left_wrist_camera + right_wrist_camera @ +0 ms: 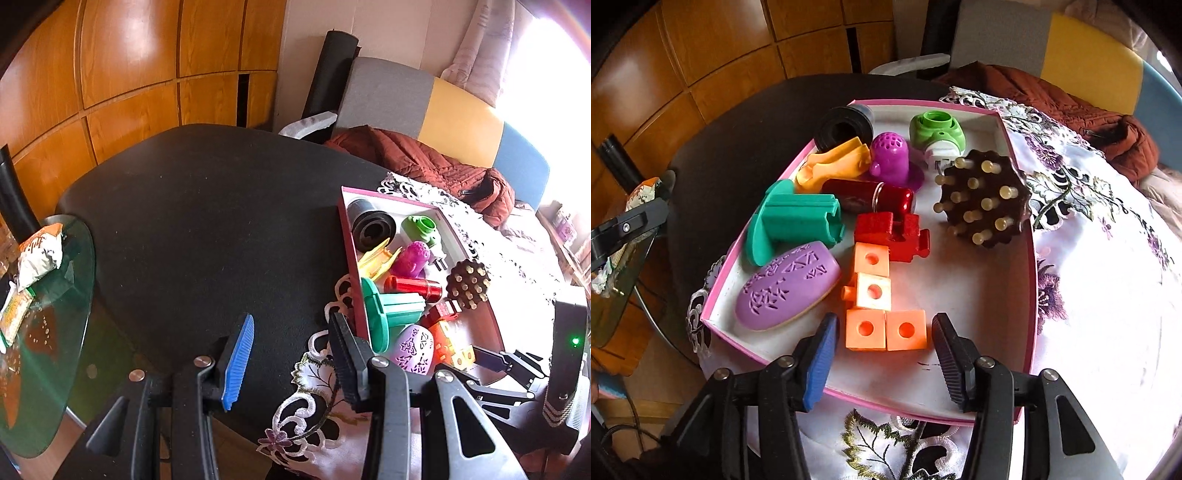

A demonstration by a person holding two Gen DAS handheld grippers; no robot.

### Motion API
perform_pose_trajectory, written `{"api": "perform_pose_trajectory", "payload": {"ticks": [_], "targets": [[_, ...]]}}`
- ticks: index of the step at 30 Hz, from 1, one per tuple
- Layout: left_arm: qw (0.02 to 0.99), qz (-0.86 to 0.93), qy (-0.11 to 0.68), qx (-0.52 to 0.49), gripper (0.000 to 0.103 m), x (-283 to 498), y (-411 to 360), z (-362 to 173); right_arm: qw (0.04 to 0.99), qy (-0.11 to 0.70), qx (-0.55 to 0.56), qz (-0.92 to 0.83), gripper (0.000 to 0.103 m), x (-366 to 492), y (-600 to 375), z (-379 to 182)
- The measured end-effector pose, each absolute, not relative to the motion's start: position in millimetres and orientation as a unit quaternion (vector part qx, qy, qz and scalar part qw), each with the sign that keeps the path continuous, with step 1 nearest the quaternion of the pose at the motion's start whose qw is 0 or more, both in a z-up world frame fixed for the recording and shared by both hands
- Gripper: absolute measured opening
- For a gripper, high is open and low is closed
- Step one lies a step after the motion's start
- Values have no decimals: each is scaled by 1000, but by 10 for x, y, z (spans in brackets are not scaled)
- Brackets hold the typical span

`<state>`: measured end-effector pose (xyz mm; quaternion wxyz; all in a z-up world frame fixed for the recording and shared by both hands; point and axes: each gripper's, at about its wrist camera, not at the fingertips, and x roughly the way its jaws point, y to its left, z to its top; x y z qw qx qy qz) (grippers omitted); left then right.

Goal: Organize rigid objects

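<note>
Claw spacing on the right claw [884,356]: fingers spread, with the blue pad [820,363] and the black pad [951,360] standing on either side of the orange block cluster [877,306] and pressing on nothing. The cluster consists of 4 joined cubes, each with a round hole, lying on the white floor of the pink-rimmed tray [1012,302]; its 2 nearest cubes sit between the fingertips with a gap visible on each side. Directly beyond the cluster lies a red block [892,230], with a red metallic cylinder [868,197] behind it. To the left are a purple oval piece [786,291] and a teal flanged part [790,221]. Farther back sit a yellow piece [833,164], a magenta perforated piece [892,158], a black ring [844,129] and a green part [936,131]. A brown studded disc [986,201] leans at the right side of the tray. The tray rests on an embroidered white cloth [1108,295] covering part of the dark round table [207,206]. The left claw [291,363] is partly spread and empty, held above the table edge just left of the tray. A glass side table [48,332] carrying snack packets [38,254] stands to the far left.
</note>
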<state>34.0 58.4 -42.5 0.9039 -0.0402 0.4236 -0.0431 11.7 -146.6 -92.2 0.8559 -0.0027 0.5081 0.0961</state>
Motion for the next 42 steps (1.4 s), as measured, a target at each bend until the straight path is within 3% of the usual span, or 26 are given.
{"api": "perform_pose_trajectory", "payload": {"ticks": [18,22,25,38,42], "targets": [[913,-50,404,-22,46,195,377,-251,899,435,24,38,68,-63,-1657,-569],[917,-54,395,-19,61,128,265,-162,910,413,33,18,68,-134,-1683,-500],[921,-54,385,-31,61,75,214,-109,916,398,41,-5,68,-189,-1714,-467],[921,-29,387,-8,59,-4,153,-85,925,377,51,-16,72,-323,-1768,-358],[929,-30,368,-3,47,-34,145,-62,924,378,50,-16,72,-326,-1757,-364]]}}
